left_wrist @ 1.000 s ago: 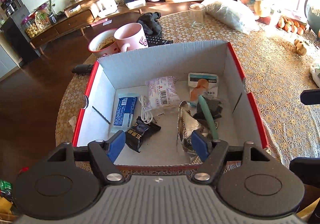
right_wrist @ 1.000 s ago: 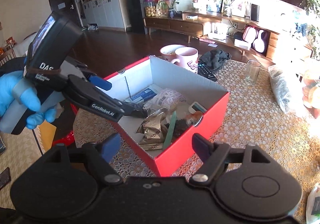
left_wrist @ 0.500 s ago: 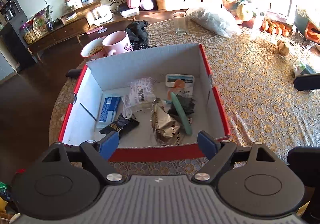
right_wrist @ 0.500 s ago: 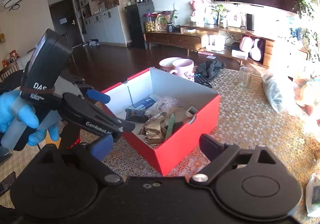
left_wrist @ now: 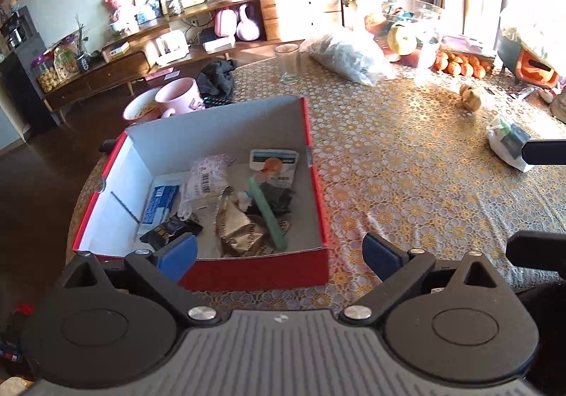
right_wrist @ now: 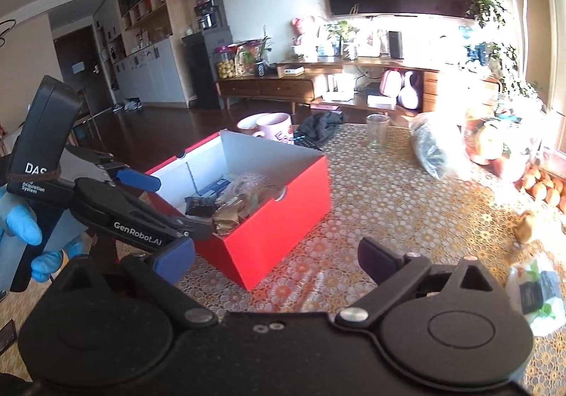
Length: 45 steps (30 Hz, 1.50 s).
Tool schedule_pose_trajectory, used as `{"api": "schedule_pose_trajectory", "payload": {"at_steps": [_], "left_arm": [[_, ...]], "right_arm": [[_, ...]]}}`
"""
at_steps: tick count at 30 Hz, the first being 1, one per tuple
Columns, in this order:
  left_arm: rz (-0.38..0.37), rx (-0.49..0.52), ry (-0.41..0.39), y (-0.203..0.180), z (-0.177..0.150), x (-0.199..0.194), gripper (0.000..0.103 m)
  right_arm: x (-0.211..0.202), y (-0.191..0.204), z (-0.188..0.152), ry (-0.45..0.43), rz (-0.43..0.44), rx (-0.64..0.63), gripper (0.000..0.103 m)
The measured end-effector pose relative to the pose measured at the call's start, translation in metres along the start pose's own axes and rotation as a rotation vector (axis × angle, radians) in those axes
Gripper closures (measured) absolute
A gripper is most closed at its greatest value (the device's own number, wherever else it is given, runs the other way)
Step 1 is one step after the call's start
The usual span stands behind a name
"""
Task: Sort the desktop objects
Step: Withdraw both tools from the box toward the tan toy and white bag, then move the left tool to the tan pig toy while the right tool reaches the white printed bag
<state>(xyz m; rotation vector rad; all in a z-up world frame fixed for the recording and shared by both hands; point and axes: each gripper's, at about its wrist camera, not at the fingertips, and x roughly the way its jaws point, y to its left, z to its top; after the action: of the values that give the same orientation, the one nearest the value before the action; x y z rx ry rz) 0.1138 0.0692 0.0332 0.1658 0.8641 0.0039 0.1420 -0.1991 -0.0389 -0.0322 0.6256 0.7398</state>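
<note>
Fingers spread wide and empty on both your left gripper (left_wrist: 279, 252) and right gripper (right_wrist: 276, 260), you hover short of the red box (left_wrist: 258, 270) on the lace tablecloth (left_wrist: 406, 184), wrappers and a green stick (left_wrist: 267, 212) inside, mugs (left_wrist: 177, 100) beyond.

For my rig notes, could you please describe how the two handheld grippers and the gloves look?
The left gripper is black with blue finger pads, white "GenRobot.AI" and "DAS" lettering, held in a blue-gloved hand. The right gripper has matching black linkages, silver pivot screws and a blue pad.
</note>
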Motion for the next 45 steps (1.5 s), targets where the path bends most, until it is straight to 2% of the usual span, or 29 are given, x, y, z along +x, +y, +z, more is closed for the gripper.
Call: {"api": "schedule_pose_trajectory", "payload": {"at_steps": [18, 29, 45], "left_arm": [[-0.183, 0.036, -0.080, -0.092, 0.017, 0.008, 0.003], [-0.231, 0.057, -0.076, -0.136, 0.039, 0.026, 0.003], [-0.261, 0.103, -0.059, -0.185, 0.070, 0.063, 0.003]], "right_arm": [[-0.057, -0.064, -0.048, -0.075, -0.213, 0.106, 0.003], [-0.074, -0.110, -0.057, -0.102, -0.318, 0.148, 0.003], [-0.072, -0.170, -0.071, -0.082, -0.388, 0.194, 0.003]]}}
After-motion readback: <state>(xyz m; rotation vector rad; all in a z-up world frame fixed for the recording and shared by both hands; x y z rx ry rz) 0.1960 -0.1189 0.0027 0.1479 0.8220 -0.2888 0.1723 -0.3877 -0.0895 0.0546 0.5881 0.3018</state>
